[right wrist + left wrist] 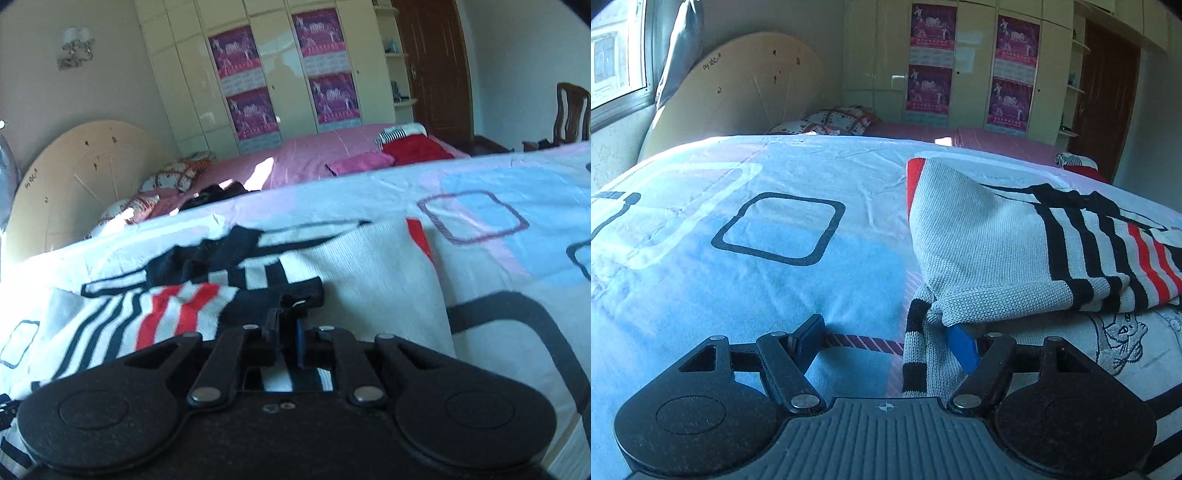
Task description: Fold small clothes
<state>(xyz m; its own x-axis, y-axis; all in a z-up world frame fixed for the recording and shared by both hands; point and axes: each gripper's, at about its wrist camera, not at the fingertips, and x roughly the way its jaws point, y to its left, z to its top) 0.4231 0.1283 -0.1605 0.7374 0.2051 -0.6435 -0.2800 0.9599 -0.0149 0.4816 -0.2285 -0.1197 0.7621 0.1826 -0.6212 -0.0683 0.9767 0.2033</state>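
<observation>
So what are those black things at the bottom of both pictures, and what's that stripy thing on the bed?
Those are two grabbers a person holds, one per hand, each with a camera looking along its two fingers. The left gripper is open, with a cuff of the white knitted sweater with black and red stripes lying between its fingers. The right gripper is pinched shut on a black edge of the same sweater. The sweater lies partly folded on the light blue and pink patterned quilt. A pink bed stands behind.
</observation>
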